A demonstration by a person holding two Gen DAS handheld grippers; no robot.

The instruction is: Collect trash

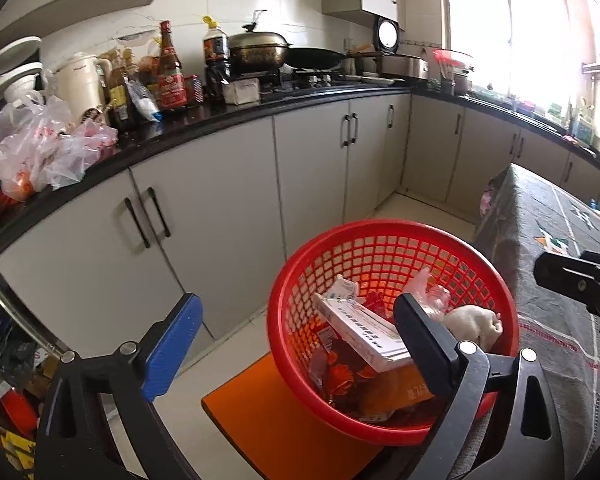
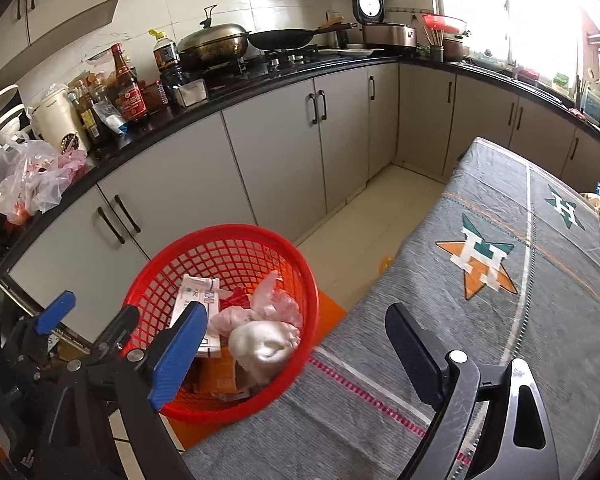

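Observation:
A red mesh basket (image 1: 380, 236) (image 2: 220, 236) stands on an orange stool (image 1: 268, 416) beside the table. It holds trash: a white carton (image 1: 364, 330) (image 2: 192, 296), red wrappers (image 1: 340, 372), thin plastic bags (image 2: 276, 300) and a crumpled white wad (image 1: 474, 320) (image 2: 260, 344). My left gripper (image 1: 296, 324) is open and empty, its right finger over the basket. My right gripper (image 2: 296, 332) is open and empty, its blue finger over the basket and its black finger over the table. The left gripper also shows in the right wrist view (image 2: 88, 312).
A table with a grey patterned cloth (image 2: 500, 280) (image 1: 548, 240) lies on the right. A black counter (image 1: 220, 120) with bottles, pans and plastic bags (image 1: 44, 152) runs along grey cabinets (image 2: 276, 152). Pale tiled floor (image 2: 364, 232) lies between.

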